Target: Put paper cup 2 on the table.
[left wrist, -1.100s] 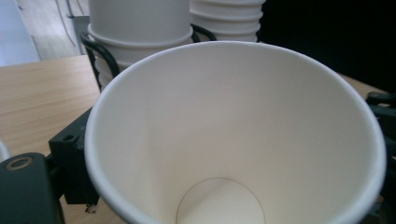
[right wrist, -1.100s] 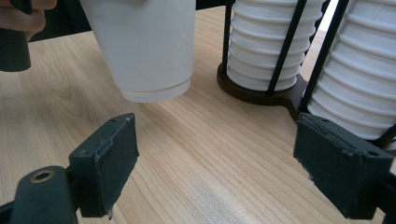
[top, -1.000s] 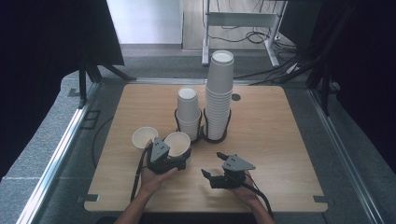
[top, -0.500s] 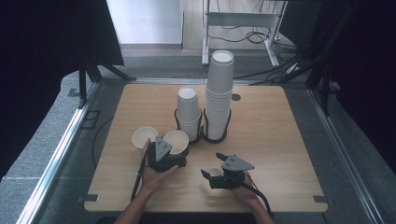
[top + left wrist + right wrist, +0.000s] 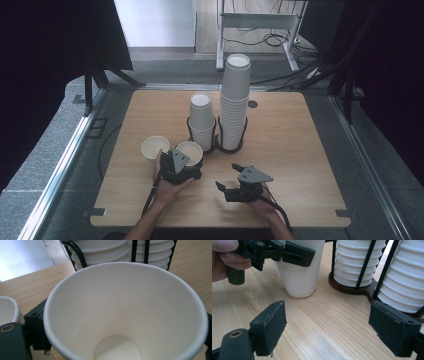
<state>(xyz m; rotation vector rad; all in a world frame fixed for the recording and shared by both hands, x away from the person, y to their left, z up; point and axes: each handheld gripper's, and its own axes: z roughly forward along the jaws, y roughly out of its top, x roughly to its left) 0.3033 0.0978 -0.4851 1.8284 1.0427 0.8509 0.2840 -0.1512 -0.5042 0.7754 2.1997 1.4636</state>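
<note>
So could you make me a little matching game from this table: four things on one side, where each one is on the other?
Things:
1. tall cup stack
2. short cup stack
3. loose cup
4. right gripper

Places:
A. alone near the table's left edge
B. right ring of the black holder
C. open above bare wood
D. left ring of the black holder

Pairs: 1-B, 2-D, 3-A, 4-C
</note>
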